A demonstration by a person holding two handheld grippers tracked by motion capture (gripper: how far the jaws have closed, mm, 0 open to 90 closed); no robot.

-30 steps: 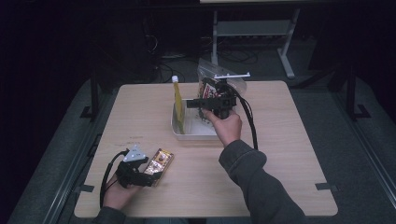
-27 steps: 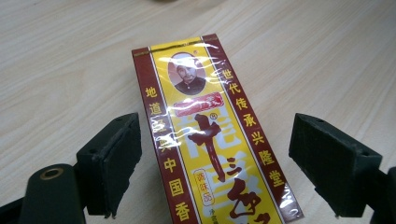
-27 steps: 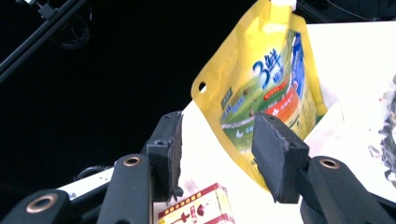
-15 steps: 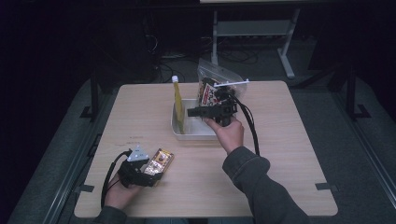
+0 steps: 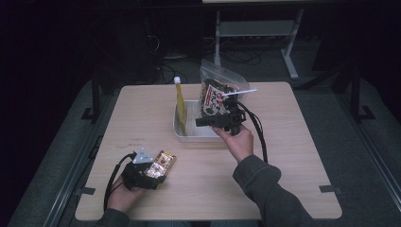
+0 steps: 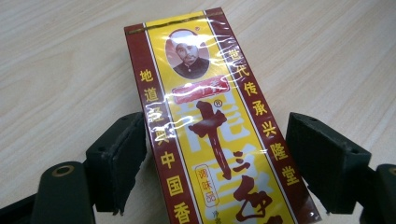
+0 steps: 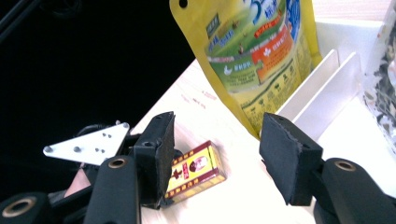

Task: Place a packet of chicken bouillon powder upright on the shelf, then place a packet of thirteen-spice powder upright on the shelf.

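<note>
box front, left column: the red-and-yellow box (image 6: 219, 135) reads 地道 … 中国香
box front, right column: 传承兴隆堂
box front, lower middle: 调味品
box front, beside the big red characters: an ® sign
yellow pouch (image 7: 252, 51), top of the frame: a large "3"; its smaller print is too small to read

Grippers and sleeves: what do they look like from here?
Both are black. The left gripper carries a grey three-cornered plate on top, with a black cable looping from it. The right gripper trails a thick black cable past a dark grey sleeve. Its jaws end in blocky black pads, and round brass-coloured fittings show at the jaw pivots.
</note>
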